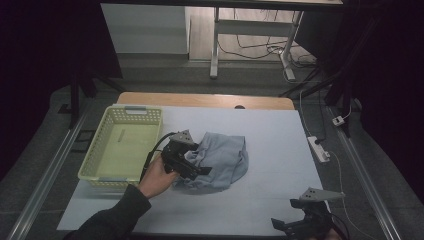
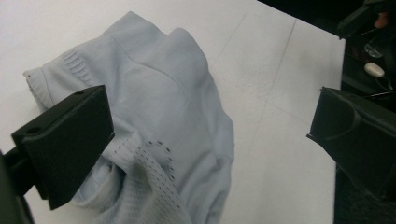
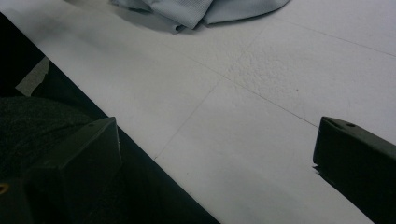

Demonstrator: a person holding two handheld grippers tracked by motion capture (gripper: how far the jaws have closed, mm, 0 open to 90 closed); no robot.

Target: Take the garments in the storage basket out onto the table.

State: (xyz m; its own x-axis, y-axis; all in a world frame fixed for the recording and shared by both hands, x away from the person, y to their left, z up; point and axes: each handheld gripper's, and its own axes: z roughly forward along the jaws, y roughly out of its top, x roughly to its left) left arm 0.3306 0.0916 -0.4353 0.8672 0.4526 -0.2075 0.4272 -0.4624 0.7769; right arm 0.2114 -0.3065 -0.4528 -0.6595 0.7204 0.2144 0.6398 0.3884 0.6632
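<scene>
A white worktop (image 1: 270, 150) in a dim room carries a yellow basket (image 1: 100, 150) and a crumpled pale blue garment (image 1: 222, 157). Left gripper (image 1: 192, 162) hovers over it, fingers wide apart, empty; right gripper (image 1: 300, 222) likewise spread at the near edge.

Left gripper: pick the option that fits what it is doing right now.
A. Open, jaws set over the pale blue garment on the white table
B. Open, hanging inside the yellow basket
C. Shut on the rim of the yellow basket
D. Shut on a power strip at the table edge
A: the left gripper has its jaws wide apart over the crumpled pale blue garment, which lies on the white table beside the yellow basket.
</scene>
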